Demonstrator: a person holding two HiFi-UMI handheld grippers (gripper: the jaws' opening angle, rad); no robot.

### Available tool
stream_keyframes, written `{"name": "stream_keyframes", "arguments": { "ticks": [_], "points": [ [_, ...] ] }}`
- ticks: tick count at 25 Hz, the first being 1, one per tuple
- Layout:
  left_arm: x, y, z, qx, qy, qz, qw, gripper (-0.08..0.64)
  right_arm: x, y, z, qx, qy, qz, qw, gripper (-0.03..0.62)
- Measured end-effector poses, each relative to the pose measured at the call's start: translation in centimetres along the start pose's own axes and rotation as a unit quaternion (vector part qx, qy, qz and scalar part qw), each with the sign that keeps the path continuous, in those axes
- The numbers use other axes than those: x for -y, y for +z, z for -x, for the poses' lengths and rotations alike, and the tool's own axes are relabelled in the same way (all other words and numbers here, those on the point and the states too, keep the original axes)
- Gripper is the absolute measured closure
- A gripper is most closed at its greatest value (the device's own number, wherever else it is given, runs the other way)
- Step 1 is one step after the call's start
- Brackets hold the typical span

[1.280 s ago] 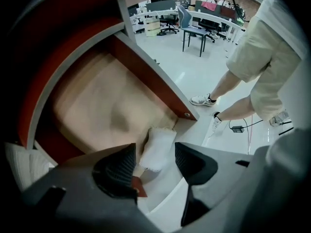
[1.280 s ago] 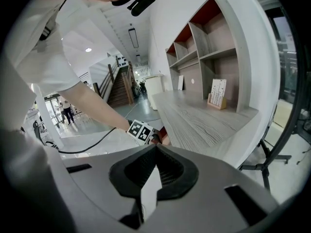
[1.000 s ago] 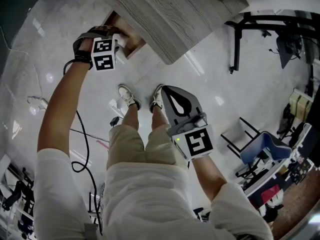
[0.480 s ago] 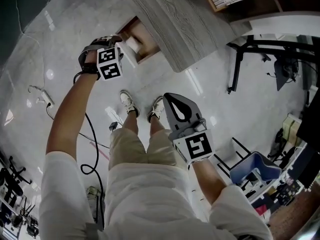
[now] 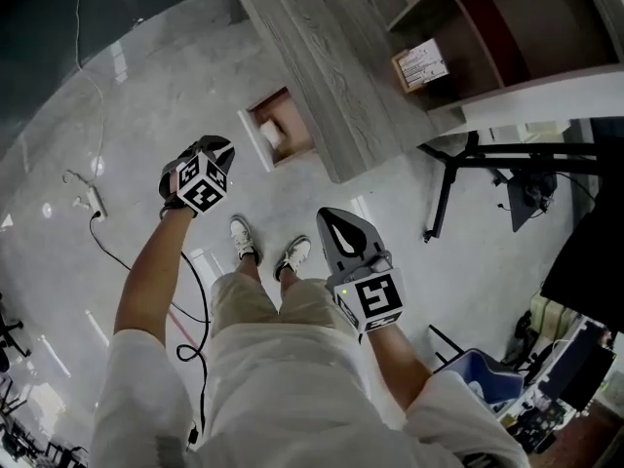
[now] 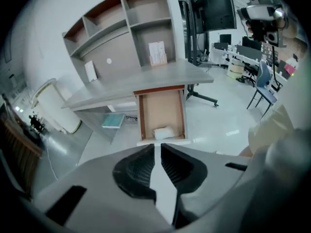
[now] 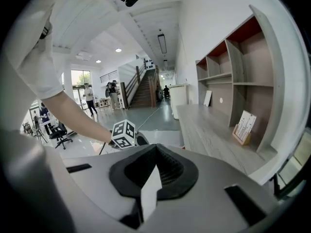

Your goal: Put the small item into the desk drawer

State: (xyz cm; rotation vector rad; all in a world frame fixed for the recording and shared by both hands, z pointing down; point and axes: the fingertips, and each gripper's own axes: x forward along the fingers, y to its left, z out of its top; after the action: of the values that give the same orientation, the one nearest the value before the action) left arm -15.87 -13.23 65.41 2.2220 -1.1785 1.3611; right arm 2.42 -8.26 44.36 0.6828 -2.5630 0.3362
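Note:
The desk drawer (image 5: 255,140) stands pulled out from under the grey desk, and the small white item (image 5: 271,135) lies inside it near the front. In the left gripper view the drawer (image 6: 141,114) and the item (image 6: 163,132) lie straight ahead, well clear of the jaws. My left gripper (image 5: 222,147) hovers to the left of the drawer, above the floor. Its jaws have just been closing. Only a narrow slit (image 6: 157,149) separates them and nothing is between them. My right gripper (image 5: 330,213) (image 7: 155,147) hangs over my legs, shut and empty.
The grey wooden desk top (image 5: 322,47) runs diagonally, with shelves and a printed card (image 5: 421,64) behind it. A black table frame (image 5: 458,154) stands to the right. A cable and power strip (image 5: 93,201) lie on the floor at left. My feet (image 5: 263,247) are below the drawer.
My left gripper has drawn back from the drawer, risen and rolled, leaving the white item inside. The right gripper has lifted slightly.

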Motion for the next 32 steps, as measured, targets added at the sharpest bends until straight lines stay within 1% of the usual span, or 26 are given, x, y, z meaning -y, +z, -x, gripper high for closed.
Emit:
{"name": "stream_keyframes", "arguments": {
  "ticks": [3, 7, 10, 14, 17, 22, 25, 28, 32],
  "points": [
    [-0.1, 0.9, 2.8, 0.025, 0.017, 0.04, 0.9987, 0.541, 0.3, 1.6, 0.8, 0.006, 0.002, 0.01, 1.0, 0.594],
    [-1.5, 2.7, 6.5, 0.07, 0.052, 0.093, 0.9918, 0.552, 1.3, 3.7, 1.2, 0.024, 0.004, 0.021, 0.999, 0.595],
    [-2.2, 3.9, 9.1, 0.1, 0.069, 0.129, 0.9842, 0.552, 1.6, 5.2, 1.7, 0.035, 0.009, 0.019, 0.999, 0.595],
    [-4.6, 5.5, 13.3, 0.135, 0.104, 0.169, 0.9708, 0.552, 1.6, 7.8, 1.2, 0.062, 0.016, 0.02, 0.998, 0.595],
    [-5.5, 6.3, 15.7, 0.15, 0.119, 0.173, 0.9662, 0.552, 1.5, 9.4, 1.2, 0.074, 0.016, 0.023, 0.997, 0.595],
    [-7.1, 8.4, 19.1, 0.181, 0.139, 0.167, 0.9591, 0.552, 2.1, 11.5, 1.4, 0.091, 0.01, 0.023, 0.996, 0.595],
    [-8.1, 9.6, 21.6, 0.205, 0.151, 0.163, 0.9531, 0.552, 2.4, 13.4, 1.5, 0.105, 0.005, 0.022, 0.994, 0.595],
    [-9.0, 10.5, 24.5, 0.237, 0.167, 0.166, 0.9425, 0.552, 2.7, 15.4, 1.7, 0.123, -0.002, 0.025, 0.992, 0.595],
    [-10.2, 10.9, 28.8, 0.28, 0.192, 0.173, 0.9245, 0.552, 3.1, 17.7, 2.1, 0.144, -0.013, 0.024, 0.989, 0.595]
  ]
}}
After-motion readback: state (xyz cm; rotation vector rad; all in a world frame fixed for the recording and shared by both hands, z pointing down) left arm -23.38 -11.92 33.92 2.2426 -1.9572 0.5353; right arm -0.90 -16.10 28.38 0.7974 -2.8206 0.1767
